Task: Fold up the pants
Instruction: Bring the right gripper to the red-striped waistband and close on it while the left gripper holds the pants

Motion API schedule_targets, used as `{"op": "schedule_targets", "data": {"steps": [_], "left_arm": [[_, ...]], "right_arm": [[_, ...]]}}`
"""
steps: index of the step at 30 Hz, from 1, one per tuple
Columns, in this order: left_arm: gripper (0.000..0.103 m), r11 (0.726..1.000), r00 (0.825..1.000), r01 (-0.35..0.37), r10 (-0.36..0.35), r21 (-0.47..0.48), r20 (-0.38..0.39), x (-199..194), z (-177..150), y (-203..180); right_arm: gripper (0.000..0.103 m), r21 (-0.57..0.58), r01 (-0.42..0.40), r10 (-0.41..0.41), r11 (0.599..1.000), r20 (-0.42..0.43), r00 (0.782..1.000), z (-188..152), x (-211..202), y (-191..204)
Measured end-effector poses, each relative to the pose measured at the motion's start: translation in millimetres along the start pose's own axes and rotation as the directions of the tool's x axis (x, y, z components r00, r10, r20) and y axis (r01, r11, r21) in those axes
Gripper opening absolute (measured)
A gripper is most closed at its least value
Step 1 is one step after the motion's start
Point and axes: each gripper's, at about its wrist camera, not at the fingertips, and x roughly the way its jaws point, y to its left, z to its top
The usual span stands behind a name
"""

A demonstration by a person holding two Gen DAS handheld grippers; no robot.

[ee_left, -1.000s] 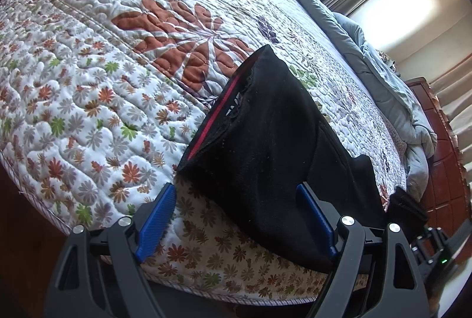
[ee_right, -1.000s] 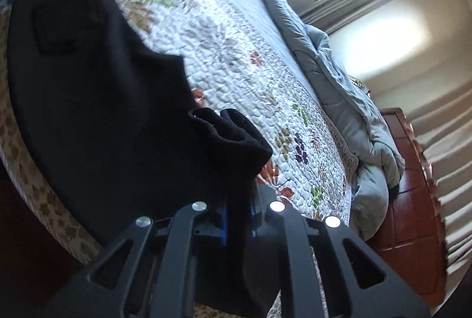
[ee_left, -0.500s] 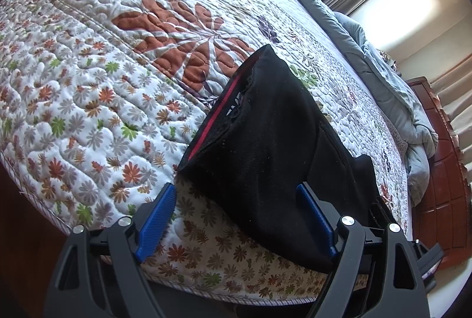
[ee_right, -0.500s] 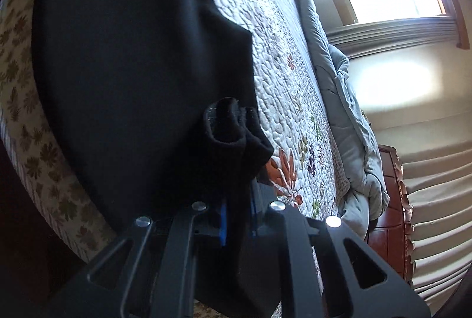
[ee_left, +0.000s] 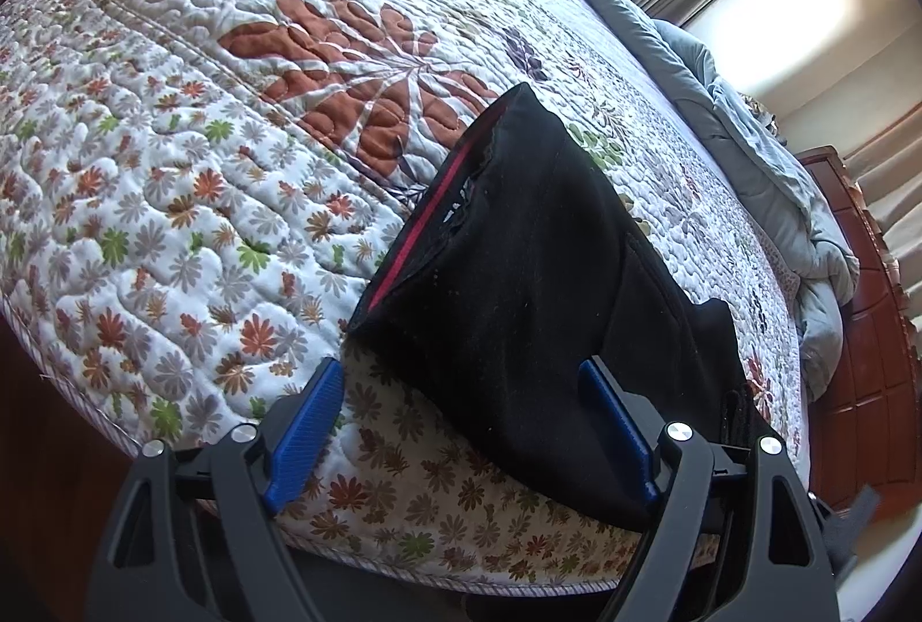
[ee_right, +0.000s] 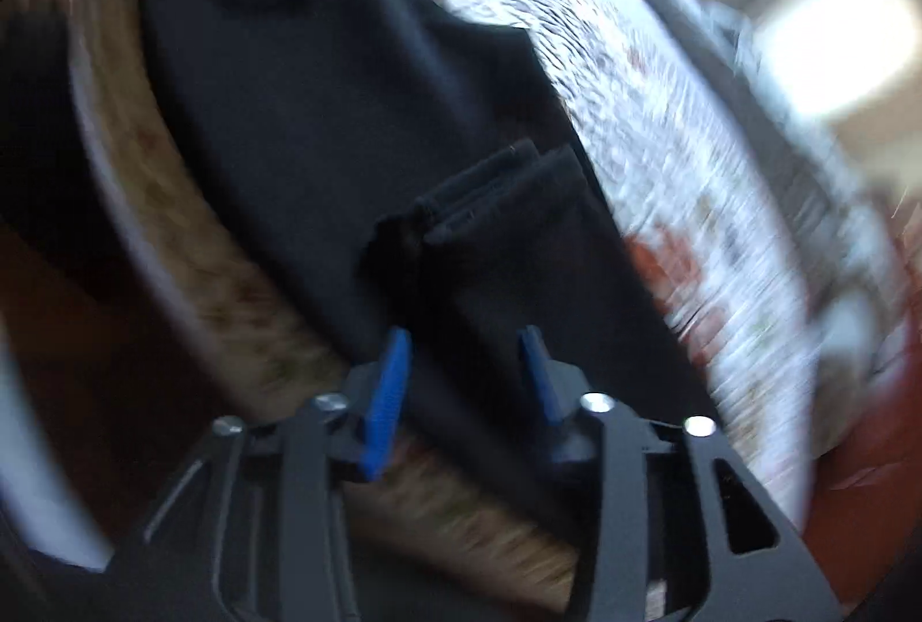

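Observation:
Black pants (ee_left: 536, 287) with a red-lined waistband lie along the near edge of the floral quilt (ee_left: 190, 149). My left gripper (ee_left: 461, 380) hovers wide open over the waist end, its blue pads (ee_left: 305, 426) clear of the cloth. In the blurred right wrist view the pants (ee_right: 322, 115) stretch away, and their leg cuffs (ee_right: 501, 195) rest folded back on the fabric. My right gripper (ee_right: 464, 339) is opening just behind the cuffs; black cloth lies between its blue pads (ee_right: 389, 385), which no longer press it.
The bed edge drops to a dark floor (ee_left: 52, 449) at the near left. A grey duvet (ee_left: 766, 161) is bunched along the far right side of the bed. A reddish wooden cabinet (ee_left: 864, 334) stands beyond it, with curtains and a bright window behind.
My right gripper was shut on the leg cuffs; it has swung and tilted downward and its jaws have parted, leaving the cuffs lying on the pants. The left gripper has not moved.

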Motion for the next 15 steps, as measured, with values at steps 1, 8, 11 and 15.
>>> {"op": "schedule_targets", "data": {"steps": [1, 8, 11, 15], "left_arm": [[0.084, 1.000, 1.000, 0.001, -0.001, -0.001, 0.001, -0.9, -0.5, 0.9], [0.084, 1.000, 1.000, -0.011, 0.011, 0.009, -0.004, -0.9, -1.8, -1.6], [0.084, 1.000, 1.000, -0.023, 0.024, 0.015, -0.011, -0.5, -2.1, -1.8], [0.084, 0.999, 0.999, -0.039, 0.039, 0.018, -0.017, -3.8, -3.8, 0.9]], "right_arm": [[0.050, 0.074, -0.058, 0.057, 0.996, 0.019, 0.998, -4.1, -8.9, -12.7], [0.023, 0.693, -0.239, 0.237, 0.681, 0.101, 0.966, -100.6, -5.4, -163.9], [0.009, 0.774, -0.230, 0.274, 0.589, 0.076, 0.959, -136.9, 20.9, -187.1], [0.000, 0.818, -0.273, 0.333, 0.506, 0.106, 0.937, -162.9, 42.9, -194.8]]}}
